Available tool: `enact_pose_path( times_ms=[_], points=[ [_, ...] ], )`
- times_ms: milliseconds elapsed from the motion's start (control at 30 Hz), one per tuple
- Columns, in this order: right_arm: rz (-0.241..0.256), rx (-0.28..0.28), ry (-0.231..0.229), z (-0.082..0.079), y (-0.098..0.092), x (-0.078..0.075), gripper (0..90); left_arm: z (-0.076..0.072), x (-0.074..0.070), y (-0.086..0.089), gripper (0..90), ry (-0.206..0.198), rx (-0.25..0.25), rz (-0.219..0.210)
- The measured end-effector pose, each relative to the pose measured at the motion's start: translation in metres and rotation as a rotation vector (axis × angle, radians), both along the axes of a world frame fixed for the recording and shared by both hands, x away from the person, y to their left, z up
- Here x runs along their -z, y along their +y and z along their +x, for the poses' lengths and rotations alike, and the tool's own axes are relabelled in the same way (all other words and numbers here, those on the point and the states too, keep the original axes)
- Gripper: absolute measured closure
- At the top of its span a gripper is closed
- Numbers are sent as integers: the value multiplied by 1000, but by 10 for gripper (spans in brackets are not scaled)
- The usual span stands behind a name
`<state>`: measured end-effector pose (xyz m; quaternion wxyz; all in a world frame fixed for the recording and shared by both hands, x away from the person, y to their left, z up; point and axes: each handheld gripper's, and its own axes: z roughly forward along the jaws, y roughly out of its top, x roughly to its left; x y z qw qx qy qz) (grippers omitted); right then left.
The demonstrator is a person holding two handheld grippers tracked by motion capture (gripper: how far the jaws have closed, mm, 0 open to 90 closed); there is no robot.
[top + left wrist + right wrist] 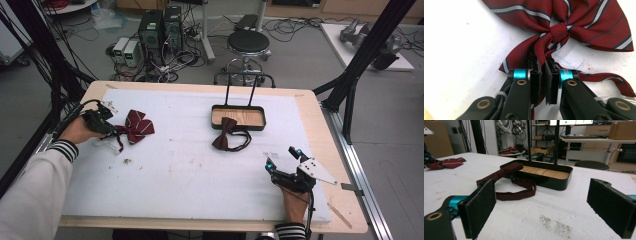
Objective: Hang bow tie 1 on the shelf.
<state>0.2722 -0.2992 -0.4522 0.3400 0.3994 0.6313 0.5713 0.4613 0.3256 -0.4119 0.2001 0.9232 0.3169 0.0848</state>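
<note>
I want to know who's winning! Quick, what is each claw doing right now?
Left gripper: shut on the striped bow tie.
Right gripper: open, holding nothing, facing the dark bow tie.

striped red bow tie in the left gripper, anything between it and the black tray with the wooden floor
Mostly bare white mat. The plain dark red bow tie overlaps the tray's near rim, in the way only there; the left gripper grips the striped tie.
</note>
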Motion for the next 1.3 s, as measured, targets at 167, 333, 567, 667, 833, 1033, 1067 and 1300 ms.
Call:
enact_pose_path(
  times_ms=[167, 333, 567, 667, 833, 1033, 1067, 1300],
  points=[
    [0, -1, 0, 0, 0, 0, 79, -1, -2, -1, 860, -7, 2, 0],
    [0, -1, 0, 0, 0, 0, 79, -2, -5, -1, 860, -18, -3, -14],
    [6, -1, -1, 0, 0, 0, 79, -7, -13, -3, 860, -50, -11, -55],
    [7, -2, 0, 0, 0, 0, 79, -9, -17, -4, 860, -66, -15, -78],
    [7, -2, -2, 0, 0, 0, 79, -13, -23, -6, 860, -85, -21, -120],
    [6, 1, 0, 0, -1, 0, 79, -18, -32, -8, 860, -112, -22, -155],
    [6, 1, 0, 0, -1, 0, 79, -19, -34, -9, 860, -116, -22, -160],
    [7, -3, 12, 0, -1, -4, 79, -24, -42, -14, 860, -147, -21, -212]
  ],
)
